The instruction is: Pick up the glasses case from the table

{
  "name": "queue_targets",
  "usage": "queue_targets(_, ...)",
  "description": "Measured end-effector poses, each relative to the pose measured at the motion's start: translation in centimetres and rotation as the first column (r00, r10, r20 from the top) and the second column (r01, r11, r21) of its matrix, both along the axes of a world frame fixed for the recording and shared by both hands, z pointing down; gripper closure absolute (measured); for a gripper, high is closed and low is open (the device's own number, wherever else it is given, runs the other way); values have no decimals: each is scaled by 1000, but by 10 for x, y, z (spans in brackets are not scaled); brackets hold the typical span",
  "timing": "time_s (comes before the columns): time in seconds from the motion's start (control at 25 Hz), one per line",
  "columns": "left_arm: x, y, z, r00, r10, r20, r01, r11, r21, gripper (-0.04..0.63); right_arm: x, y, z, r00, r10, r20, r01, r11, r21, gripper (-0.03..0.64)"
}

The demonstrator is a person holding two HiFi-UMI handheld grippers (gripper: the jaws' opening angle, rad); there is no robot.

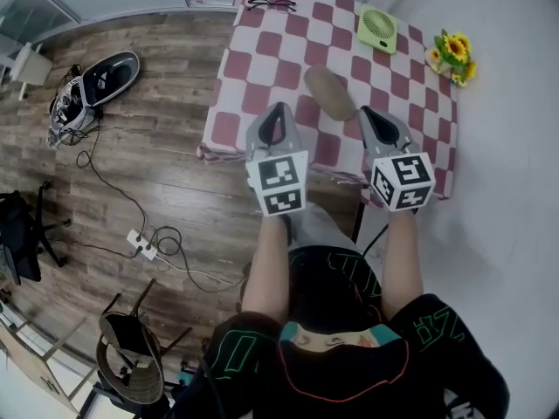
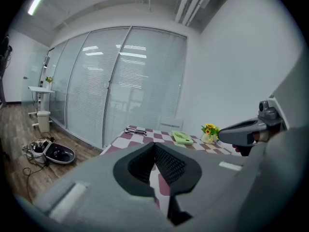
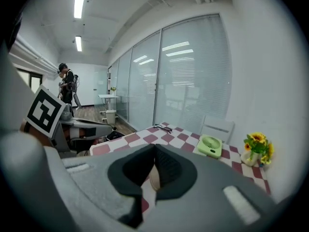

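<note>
The glasses case (image 1: 330, 92), a tan oval, lies on the red-and-white checked table (image 1: 262, 59) near its middle. In the head view both grippers hover over the table's near edge. My left gripper (image 1: 279, 108) is just left of the case and nearer to me, its jaws together and holding nothing. My right gripper (image 1: 365, 111) is just right of the case, also shut and holding nothing. In the right gripper view a tan patch of the case (image 3: 153, 178) shows below the closed jaws of my right gripper (image 3: 154, 146). The left gripper view shows my left gripper (image 2: 154, 145) shut.
Black glasses (image 1: 271, 5) lie at the table's far left corner, a green fan (image 1: 377, 29) and a yellow flower pot (image 1: 452, 57) at the far right. On the wooden floor are a dark device (image 1: 109, 77), a power strip with cables (image 1: 140, 244) and a chair (image 1: 131, 356).
</note>
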State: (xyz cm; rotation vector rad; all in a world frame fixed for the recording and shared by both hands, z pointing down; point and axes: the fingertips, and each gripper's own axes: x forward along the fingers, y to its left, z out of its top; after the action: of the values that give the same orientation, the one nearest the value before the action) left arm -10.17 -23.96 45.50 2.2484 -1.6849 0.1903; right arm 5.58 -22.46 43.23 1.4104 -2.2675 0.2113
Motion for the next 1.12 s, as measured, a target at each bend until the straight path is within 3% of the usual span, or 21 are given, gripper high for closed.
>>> queue_targets(0.52, 21, -49, 52, 999, -9, 32, 13, 992, -127, 586, 0, -70, 73, 993, -109, -50, 95, 970, -224, 612)
queue_targets(0.6, 22, -53, 60, 999, -17, 33, 22, 990, -142, 586, -4, -75, 87, 987, -151, -52, 130, 950, -285, 478)
queue_targets(0.8, 18, -56, 76, 998, -50, 34, 55, 982, -183, 586, -17, -75, 120, 966, -251, -54, 204, 878, -432, 339)
queue_targets(1.12, 25, -63, 83, 995, -57, 77, 72, 975, -209, 586, -26, -93, 150, 937, -343, -73, 250, 798, -549, 265)
